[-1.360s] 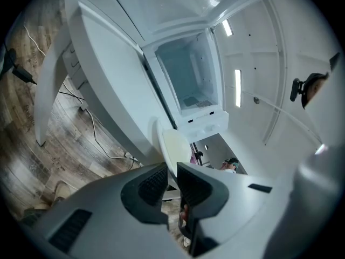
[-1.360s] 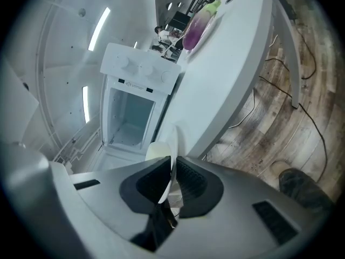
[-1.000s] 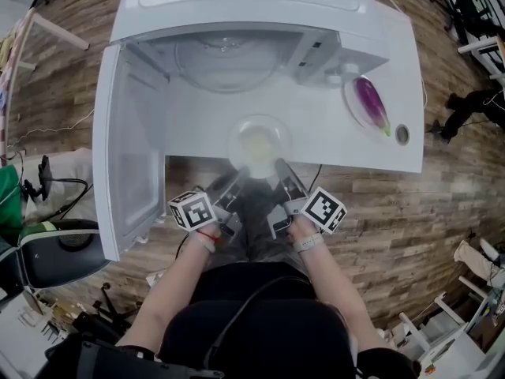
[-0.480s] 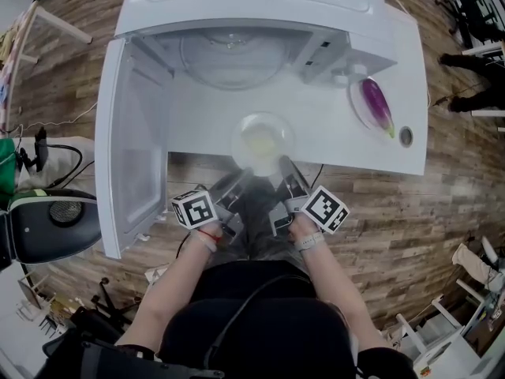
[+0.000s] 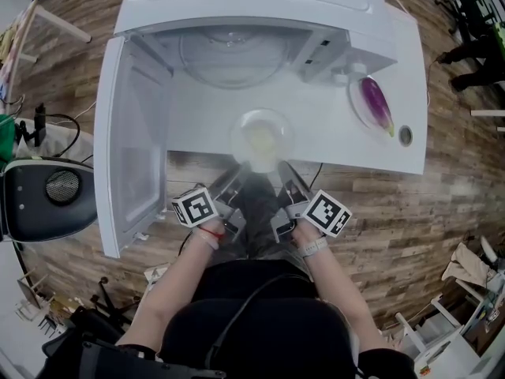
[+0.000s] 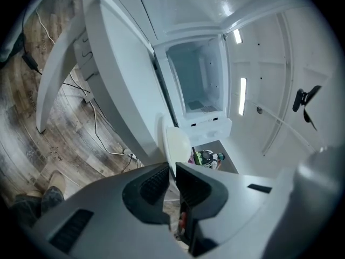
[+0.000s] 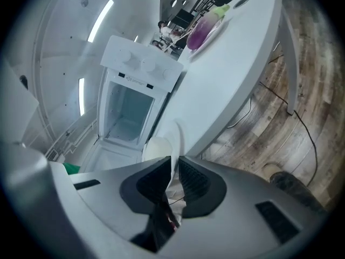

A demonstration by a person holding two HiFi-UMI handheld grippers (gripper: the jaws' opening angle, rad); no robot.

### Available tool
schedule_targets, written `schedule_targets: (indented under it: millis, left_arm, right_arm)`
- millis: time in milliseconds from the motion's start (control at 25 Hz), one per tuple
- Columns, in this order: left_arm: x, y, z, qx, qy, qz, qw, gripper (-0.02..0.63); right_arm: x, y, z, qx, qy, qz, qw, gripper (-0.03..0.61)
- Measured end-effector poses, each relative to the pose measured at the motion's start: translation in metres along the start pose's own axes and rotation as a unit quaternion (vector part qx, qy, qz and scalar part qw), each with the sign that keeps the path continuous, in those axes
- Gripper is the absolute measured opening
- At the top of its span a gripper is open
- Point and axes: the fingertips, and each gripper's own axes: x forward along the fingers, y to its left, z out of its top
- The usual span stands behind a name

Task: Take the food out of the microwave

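A clear bowl (image 5: pixel 261 140) with yellow food stands on the white table (image 5: pixel 331 144) at its front edge, in front of the open microwave (image 5: pixel 237 6). My left gripper (image 5: pixel 237 174) has its jaws closing on the bowl's near-left rim. In the left gripper view the thin rim of the bowl (image 6: pixel 177 144) sits pinched in the left gripper (image 6: pixel 172 171). My right gripper (image 5: pixel 282 170) grips the near-right rim. The right gripper view shows that rim of the bowl (image 7: pixel 156 147) clamped in the right gripper (image 7: pixel 175 169).
The microwave door (image 5: pixel 130 144) swings out to the left, past the table edge. A glass turntable (image 5: pixel 233 54) lies inside. A plate with a purple eggplant (image 5: pixel 375 105) sits at the table's right. A black device (image 5: pixel 47 196) stands on the wooden floor at left.
The bowl and both grippers have stayed at the table's front edge. The black device on the floor at left has moved up the picture.
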Motion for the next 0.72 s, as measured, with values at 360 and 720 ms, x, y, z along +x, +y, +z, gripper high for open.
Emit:
schedule_targets:
  millis: [360, 720]
  left_arm:
    - [0.003, 0.002, 0.008, -0.007, -0.009, 0.002, 0.9999, 0.043]
    - [0.004, -0.003, 0.000, 0.000, 0.012, -0.026, 0.9996, 0.044]
  right_arm:
    - [0.008, 0.008, -0.032, 0.022, 0.038, 0.009, 0.999, 0.041]
    - [0.010, 0.008, -0.029, 0.041, 0.034, 0.016, 0.998, 0.041]
